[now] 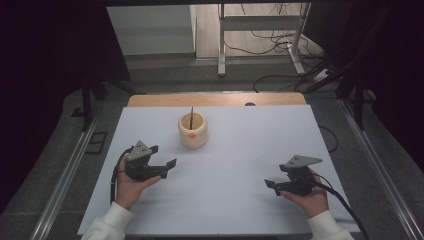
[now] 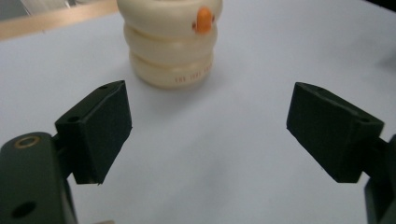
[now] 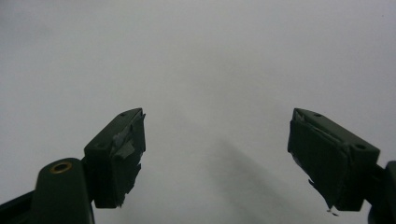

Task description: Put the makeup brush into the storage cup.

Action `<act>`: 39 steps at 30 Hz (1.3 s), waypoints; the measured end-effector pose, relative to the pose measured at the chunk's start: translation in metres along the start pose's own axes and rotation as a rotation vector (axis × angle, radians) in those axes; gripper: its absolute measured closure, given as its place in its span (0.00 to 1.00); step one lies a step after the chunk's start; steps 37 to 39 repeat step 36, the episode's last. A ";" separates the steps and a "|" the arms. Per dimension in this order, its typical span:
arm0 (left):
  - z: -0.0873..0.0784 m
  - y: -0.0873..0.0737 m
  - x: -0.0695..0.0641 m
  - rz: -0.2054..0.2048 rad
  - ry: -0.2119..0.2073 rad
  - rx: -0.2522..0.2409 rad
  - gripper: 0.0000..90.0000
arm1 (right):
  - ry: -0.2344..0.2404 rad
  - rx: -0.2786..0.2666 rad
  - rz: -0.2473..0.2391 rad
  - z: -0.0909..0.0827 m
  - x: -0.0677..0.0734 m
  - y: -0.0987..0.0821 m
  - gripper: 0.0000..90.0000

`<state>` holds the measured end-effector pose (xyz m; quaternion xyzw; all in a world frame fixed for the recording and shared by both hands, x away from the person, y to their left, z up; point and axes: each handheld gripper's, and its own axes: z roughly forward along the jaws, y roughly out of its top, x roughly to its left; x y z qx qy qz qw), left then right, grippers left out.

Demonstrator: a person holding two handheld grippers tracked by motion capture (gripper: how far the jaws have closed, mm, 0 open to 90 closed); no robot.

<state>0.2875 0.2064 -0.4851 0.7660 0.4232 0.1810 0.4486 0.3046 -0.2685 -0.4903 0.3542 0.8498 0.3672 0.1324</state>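
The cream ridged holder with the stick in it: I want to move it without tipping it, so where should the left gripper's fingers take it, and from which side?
Probably across a groove between the stacked rings of the cream holder, coming level from the near-left, where the open left gripper already faces it. Its upright, round body suits a side pinch, and that clears the dark stick standing in the opening.

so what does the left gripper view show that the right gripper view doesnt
Left gripper view: the cream ribbed holder with its orange knob, standing on the white sheet ahead of the left gripper, apart from its open jaws, plus a strip of wooden table edge. Right gripper view: the right gripper, jaws open, with worn tape peeling on its pads, over bare sheet. Shared: two wide-open black jaws and the white sheet beneath.
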 end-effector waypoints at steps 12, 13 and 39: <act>-0.024 -0.047 -0.007 -0.040 0.035 0.057 0.15 | 0.006 -0.012 -0.005 0.000 -0.001 -0.001 0.22; -0.029 -0.050 -0.006 -0.056 0.036 0.050 0.15 | 0.005 -0.014 -0.005 0.000 -0.002 -0.001 0.22; -0.029 -0.046 -0.002 -0.035 0.041 0.059 0.15 | -0.007 -0.049 -0.023 0.000 -0.001 -0.003 0.18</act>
